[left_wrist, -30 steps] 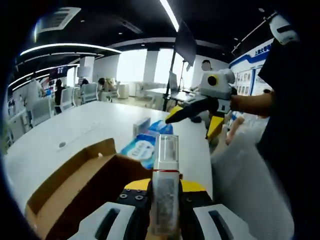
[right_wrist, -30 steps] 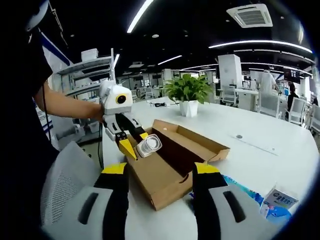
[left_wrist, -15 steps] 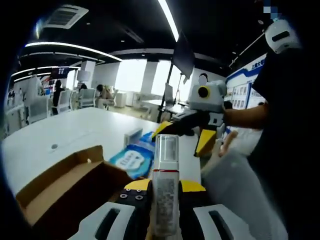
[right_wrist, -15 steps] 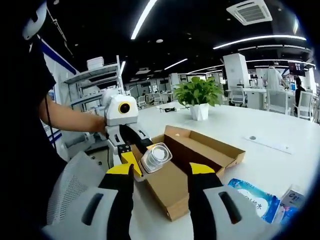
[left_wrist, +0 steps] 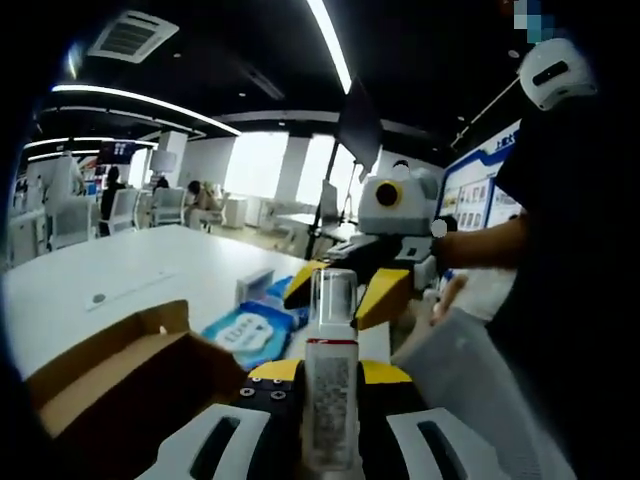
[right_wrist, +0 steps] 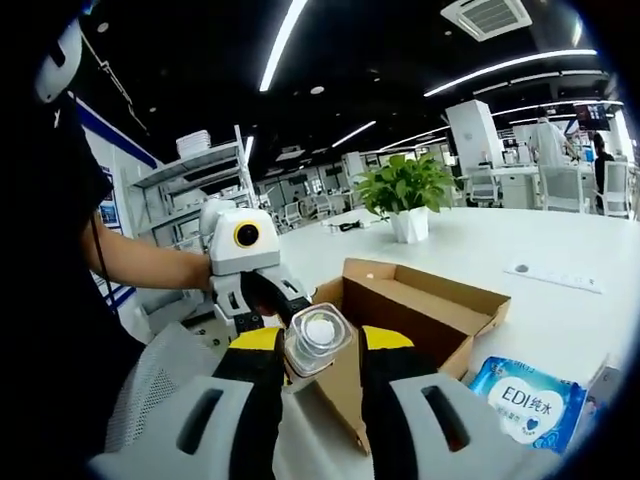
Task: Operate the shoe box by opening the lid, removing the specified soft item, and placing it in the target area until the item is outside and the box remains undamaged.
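My left gripper [left_wrist: 330, 385] is shut on a clear-capped bottle with a white label [left_wrist: 331, 400], held up above the table edge. In the right gripper view the same bottle [right_wrist: 318, 338] points its cap at the camera, held from behind by the left gripper [right_wrist: 262, 302]. My right gripper [right_wrist: 320, 345] is open, with one jaw on either side of the bottle's cap. From the left gripper view the right gripper [left_wrist: 336, 298] straddles the cap with its yellow jaws. The open cardboard shoe box [right_wrist: 425, 310] lies on the white table [right_wrist: 560, 320], also at lower left as the box [left_wrist: 110, 365].
A blue wet-wipes pack [right_wrist: 525, 395] lies right of the box, the same pack [left_wrist: 243, 330] lying beyond the box in the left gripper view, with a small carton [left_wrist: 255, 284] behind it. A potted plant [right_wrist: 405, 190] stands farther back. A grey mesh chair [right_wrist: 150, 385] and a person's forearm [right_wrist: 145, 265] are on the left.
The two grippers have come together: the right gripper's jaws have narrowed and moved in around the bottle's cap. The left gripper still holds the bottle.
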{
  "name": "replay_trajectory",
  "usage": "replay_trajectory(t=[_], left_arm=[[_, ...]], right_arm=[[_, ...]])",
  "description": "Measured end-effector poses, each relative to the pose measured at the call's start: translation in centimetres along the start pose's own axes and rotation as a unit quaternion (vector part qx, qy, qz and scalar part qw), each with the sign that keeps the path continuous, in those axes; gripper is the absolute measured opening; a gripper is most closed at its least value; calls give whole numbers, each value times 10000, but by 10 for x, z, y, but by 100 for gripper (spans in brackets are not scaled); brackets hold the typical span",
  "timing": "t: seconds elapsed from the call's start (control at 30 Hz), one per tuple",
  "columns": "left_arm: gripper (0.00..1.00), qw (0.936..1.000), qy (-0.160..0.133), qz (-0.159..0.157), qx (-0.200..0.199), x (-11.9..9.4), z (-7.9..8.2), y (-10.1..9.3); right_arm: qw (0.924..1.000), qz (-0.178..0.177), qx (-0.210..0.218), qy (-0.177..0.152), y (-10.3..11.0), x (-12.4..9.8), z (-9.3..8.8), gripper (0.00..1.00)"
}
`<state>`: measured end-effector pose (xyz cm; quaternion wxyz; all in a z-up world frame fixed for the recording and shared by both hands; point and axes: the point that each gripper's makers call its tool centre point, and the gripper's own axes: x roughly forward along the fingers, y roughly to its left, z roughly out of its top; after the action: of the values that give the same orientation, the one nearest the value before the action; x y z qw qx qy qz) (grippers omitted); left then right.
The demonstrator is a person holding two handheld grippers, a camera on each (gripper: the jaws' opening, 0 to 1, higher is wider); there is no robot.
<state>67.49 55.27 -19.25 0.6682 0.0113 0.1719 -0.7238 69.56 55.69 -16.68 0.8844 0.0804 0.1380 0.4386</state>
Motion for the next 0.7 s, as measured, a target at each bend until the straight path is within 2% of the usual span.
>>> replay_trajectory(t=[0.2, 0.5, 0.67, 0.7], left_arm=[[20, 10000, -29, -6, 5, -1, -1, 0], [21, 9998, 167, 66, 106, 0, -3, 2], [21, 9991, 307, 165, 258, 0, -2, 4], [22, 9983, 409, 207, 357, -1, -3, 5]], right_arm=[[10000, 20, 40, 11, 2, 0, 1, 23], [9999, -12, -32, 104, 4, 2, 0, 20], [9999, -41, -88, 98, 4, 4, 3, 20], [9999, -47, -116, 99, 4, 4, 4, 19]])
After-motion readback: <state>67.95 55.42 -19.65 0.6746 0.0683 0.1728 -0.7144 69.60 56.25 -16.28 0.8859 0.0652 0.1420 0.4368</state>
